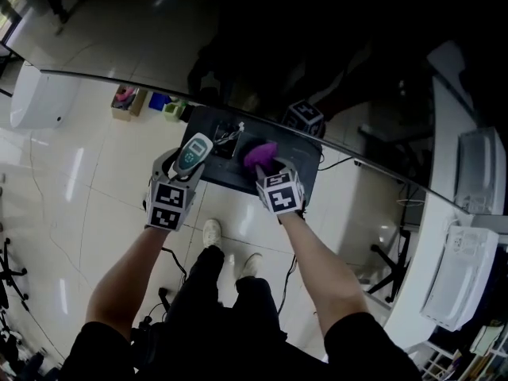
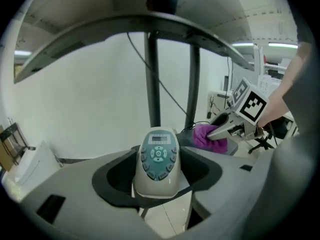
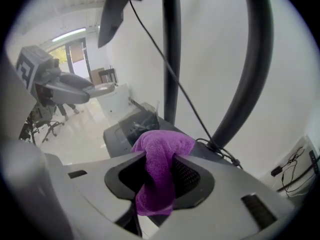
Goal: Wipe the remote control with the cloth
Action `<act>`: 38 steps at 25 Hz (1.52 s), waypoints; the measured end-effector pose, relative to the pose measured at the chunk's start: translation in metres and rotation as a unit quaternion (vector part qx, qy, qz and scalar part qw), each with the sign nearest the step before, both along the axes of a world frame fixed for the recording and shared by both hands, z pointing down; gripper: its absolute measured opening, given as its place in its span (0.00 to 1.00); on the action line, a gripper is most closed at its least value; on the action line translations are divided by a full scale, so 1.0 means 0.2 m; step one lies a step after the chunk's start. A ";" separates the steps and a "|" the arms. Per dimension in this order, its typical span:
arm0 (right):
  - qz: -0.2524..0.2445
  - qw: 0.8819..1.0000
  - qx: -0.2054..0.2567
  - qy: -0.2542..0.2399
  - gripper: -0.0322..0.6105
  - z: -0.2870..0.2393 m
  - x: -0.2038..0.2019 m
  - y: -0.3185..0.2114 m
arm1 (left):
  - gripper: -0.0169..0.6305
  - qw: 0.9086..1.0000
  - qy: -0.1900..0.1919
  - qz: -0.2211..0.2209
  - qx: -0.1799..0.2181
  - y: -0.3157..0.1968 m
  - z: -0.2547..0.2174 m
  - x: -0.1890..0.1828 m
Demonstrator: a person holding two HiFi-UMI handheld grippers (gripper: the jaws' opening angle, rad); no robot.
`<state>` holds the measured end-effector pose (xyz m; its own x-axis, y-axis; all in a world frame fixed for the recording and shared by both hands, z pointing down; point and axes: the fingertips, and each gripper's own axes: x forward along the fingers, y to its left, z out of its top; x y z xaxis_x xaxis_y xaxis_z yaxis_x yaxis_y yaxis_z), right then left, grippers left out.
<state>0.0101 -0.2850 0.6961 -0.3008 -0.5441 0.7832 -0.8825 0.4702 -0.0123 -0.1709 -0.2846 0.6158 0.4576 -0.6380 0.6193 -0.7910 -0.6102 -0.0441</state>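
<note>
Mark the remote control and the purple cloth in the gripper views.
remote control (image 2: 158, 158), left gripper view, on its button pad.
purple cloth (image 3: 158, 171), right gripper view, on the fold pinched between the jaws.

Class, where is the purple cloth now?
Head view, right of centre: the purple cloth hangs clamped in the right hand-held gripper, beside the remote control.

Dark low table (image 1: 305, 159) — small tangle of wires (image 1: 230, 138) on it

Dark table (image 1: 303, 151) above white tiled floor (image 1: 79, 213)
</note>
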 end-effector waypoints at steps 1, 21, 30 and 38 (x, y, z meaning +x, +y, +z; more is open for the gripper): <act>-0.002 1.000 0.013 -0.011 0.27 -0.11 0.00 0.04 | 0.43 1.000 0.000 0.004 0.007 0.06 -0.07 0.03; -0.247 0.954 0.145 -0.086 0.27 -1.53 -0.31 1.22 | 0.43 0.974 -0.095 0.065 0.195 1.18 -1.01 0.67; -0.154 0.967 0.195 -0.061 0.27 -1.70 -0.18 1.13 | 0.43 0.962 -0.112 0.102 0.226 1.31 -1.08 0.56; -0.237 0.955 0.170 -0.057 0.27 -1.68 -0.55 1.34 | 0.43 0.957 -0.113 0.109 0.242 1.31 -1.13 0.46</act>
<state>-0.1002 -0.0168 0.3591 -0.6489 -0.5432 0.5328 -0.5714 0.8103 0.1302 -0.0798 -0.0224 0.3892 0.5022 -0.7795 0.3744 -0.5837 -0.6250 -0.5184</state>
